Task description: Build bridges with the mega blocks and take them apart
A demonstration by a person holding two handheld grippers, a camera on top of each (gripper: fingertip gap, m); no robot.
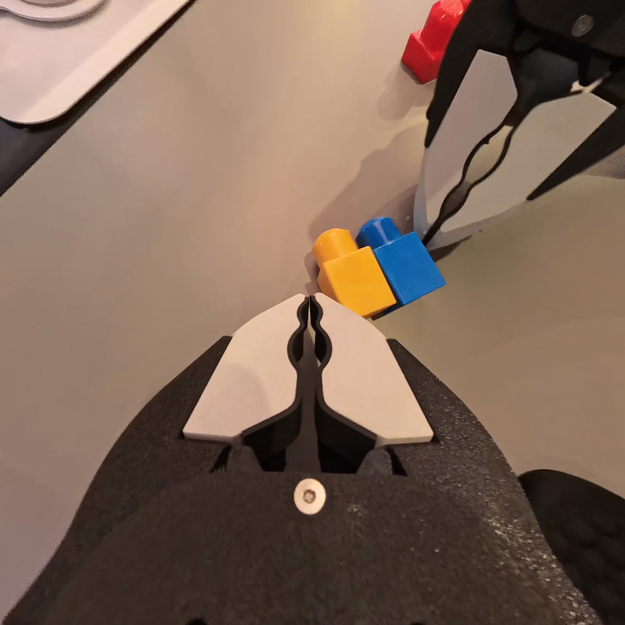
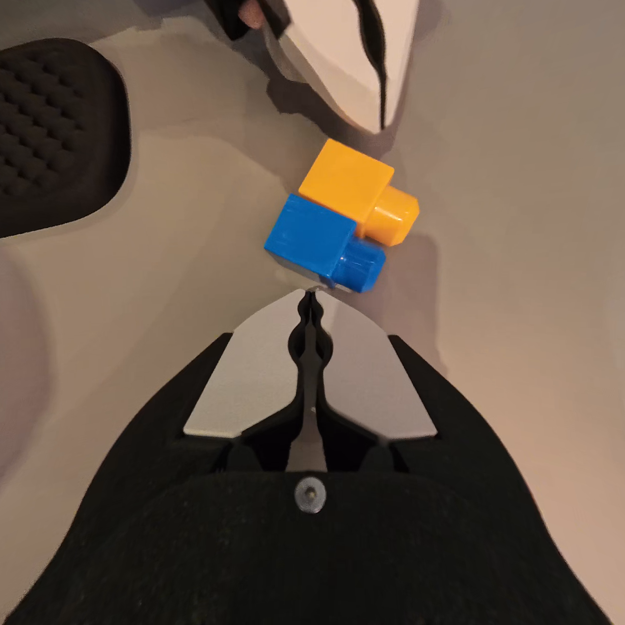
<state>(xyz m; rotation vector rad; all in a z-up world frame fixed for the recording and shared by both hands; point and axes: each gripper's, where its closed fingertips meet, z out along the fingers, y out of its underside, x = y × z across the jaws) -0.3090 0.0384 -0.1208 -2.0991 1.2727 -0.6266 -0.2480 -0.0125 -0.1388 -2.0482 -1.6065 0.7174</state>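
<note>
Left gripper (image 1: 309, 297): lower centre of the left wrist view; its grey fingers are pressed together and hold nothing, the tips just short of the yellow block.
Yellow block (image 1: 355, 280): a single-stud mega block just right of frame centre, lying on its side on the table, stud toward the upper left.
Blue block (image 1: 404, 267): a second single-stud block lying flat against the yellow one on its right, stud pointing the same way; whether the two are joined or merely side by side cannot be told.
Right gripper (image 1: 427, 238): enters from the upper right, fingers closed and empty, tips at the far edge of the blue block; in the right wrist view its tips (image 2: 310, 294) appear to touch that block.
Table (image 1: 203, 203): plain pale surface carrying all the blocks.
Red block (image 1: 429, 50): top of frame, partly hidden behind the right gripper, well apart from the pair.
Pale mat (image 1: 67, 67): upper left corner, its nature unclear.
Dark textured pad (image 2: 50, 135): left edge of the right wrist view.
Step in hand: probably nudging the two toppled blocks together from opposite sides; no bridge stands.
Next move: likely calls for spreading one claw, pinching a block and setting it stud-up.
</note>
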